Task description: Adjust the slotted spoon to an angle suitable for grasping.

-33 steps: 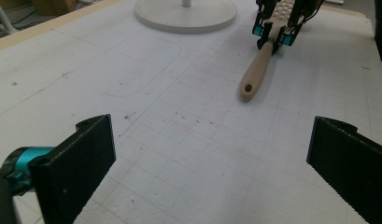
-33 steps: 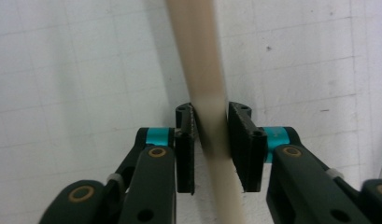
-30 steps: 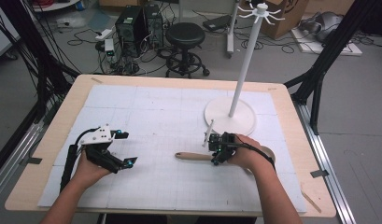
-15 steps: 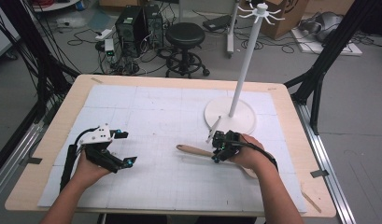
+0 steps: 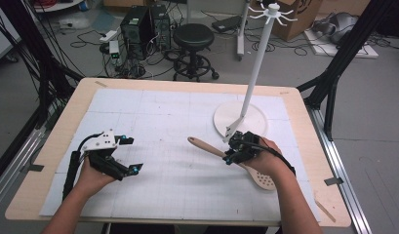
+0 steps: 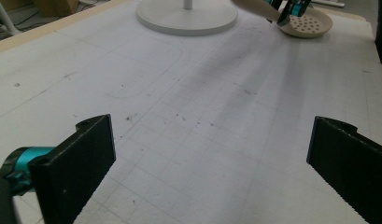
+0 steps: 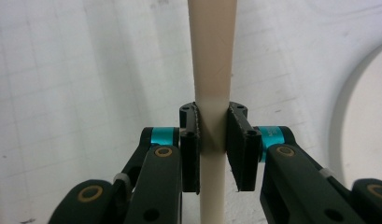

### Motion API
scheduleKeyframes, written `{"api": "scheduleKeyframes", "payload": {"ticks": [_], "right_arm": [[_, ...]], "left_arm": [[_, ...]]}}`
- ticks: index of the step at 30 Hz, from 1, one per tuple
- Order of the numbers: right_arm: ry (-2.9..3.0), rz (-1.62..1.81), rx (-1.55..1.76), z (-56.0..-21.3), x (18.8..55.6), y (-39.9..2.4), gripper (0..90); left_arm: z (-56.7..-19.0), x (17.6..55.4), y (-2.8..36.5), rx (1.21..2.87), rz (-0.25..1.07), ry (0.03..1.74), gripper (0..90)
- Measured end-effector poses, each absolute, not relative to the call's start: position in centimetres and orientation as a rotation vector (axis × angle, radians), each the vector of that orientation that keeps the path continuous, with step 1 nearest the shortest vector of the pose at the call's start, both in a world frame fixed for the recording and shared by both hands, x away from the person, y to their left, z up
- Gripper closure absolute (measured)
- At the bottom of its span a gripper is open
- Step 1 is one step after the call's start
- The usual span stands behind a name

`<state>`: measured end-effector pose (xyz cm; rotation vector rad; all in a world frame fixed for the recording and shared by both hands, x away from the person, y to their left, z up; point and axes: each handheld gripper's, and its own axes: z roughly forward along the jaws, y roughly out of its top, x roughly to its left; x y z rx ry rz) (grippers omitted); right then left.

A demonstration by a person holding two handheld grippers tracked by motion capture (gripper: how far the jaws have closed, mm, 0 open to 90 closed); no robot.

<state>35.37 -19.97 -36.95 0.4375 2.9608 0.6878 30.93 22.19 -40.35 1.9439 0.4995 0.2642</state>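
A beige slotted spoon (image 5: 214, 150) is lifted at its handle end, its perforated head (image 5: 263, 180) low by the table's front right. My right gripper (image 5: 230, 155) is shut on the handle; the right gripper view shows the handle (image 7: 212, 56) pinched between both pads, gripper (image 7: 212, 140). My left gripper (image 5: 129, 154) rests at the front left, jaws wide apart with nothing between them, and looks across the mat (image 6: 202, 126) toward the spoon head (image 6: 306, 24). A white hanging stand (image 5: 255, 73) rises from a round base (image 5: 240, 120) just behind my right hand.
A white gridded mat (image 5: 163, 126) covers the wooden table (image 5: 75, 105). Black frame legs stand at both sides. Behind the table are a stool (image 5: 193, 36), computer boxes and cables on the floor.
My right hand has risen and tilted, lifting the spoon's handle off the mat so it now points up and to the left. The left hand has stayed still.
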Motion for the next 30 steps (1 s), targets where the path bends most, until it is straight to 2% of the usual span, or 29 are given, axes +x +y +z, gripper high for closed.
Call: {"api": "scheduleKeyframes", "payload": {"ticks": [8, 18, 30], "right_arm": [[2.827, 0.946, 0.471, -34.1, 34.8, -22.0, 77.1], [2.704, 1.109, 0.464, -31.5, 33.9, -22.8, 77.0], [2.605, 1.25, 0.501, -30.0, 33.5, -24.3, 77.0]], "left_arm": [[-40.3, 30.9, 22.2, 1.944, 0.264, 0.502, 1.7], [-40.0, 30.9, 22.3, 1.924, 0.271, 0.505, 1.7], [-38.5, 30.9, 22.2, 1.879, 0.287, 0.491, 1.7]]}}
